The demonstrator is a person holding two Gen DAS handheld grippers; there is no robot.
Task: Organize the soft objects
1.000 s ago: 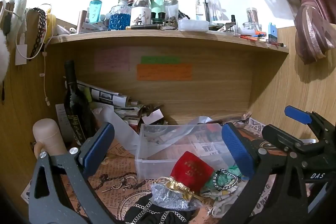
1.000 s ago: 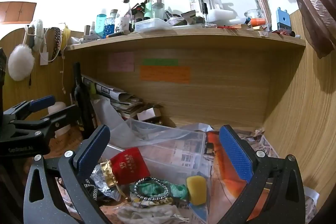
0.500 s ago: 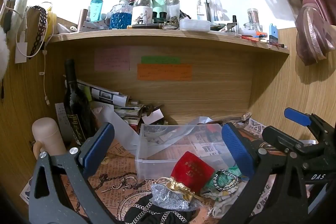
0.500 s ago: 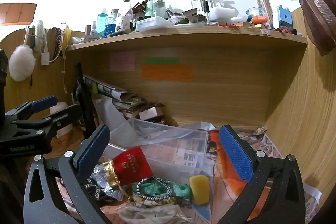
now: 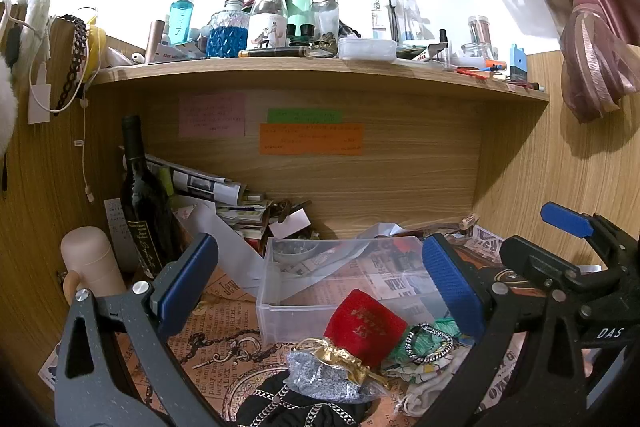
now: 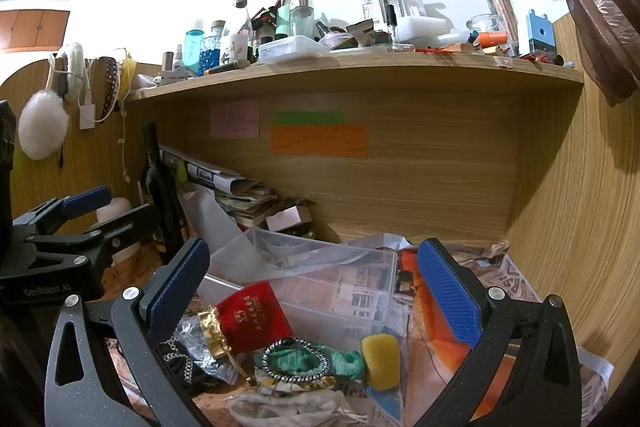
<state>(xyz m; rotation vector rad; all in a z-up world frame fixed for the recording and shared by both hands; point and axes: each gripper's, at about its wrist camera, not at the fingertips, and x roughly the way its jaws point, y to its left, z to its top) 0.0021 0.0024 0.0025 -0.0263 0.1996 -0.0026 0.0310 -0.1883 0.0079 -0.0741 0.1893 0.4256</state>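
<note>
The left gripper (image 5: 320, 291) and right gripper (image 6: 312, 287) both stand wide, holding nothing; one red pouch (image 6: 256, 321) lies against the clear bin (image 6: 340, 291), beside one silver pouch (image 5: 328, 377) and one yellow sponge (image 6: 381, 355); all look light and limp; pinching mid-body should suit.

Right view: the yellow sponge (image 6: 380, 355) is sliding up the frame, and so is the red pouch (image 6: 256, 315), as the right gripper (image 6: 312, 291) is tipping slightly down toward the heap.
Shelf (image 6: 360, 67): its contents are drifting a touch right in the right view.
Left view: the cream mug (image 5: 90, 263) is edging right as the left gripper (image 5: 320, 283) is nudging left.
</note>
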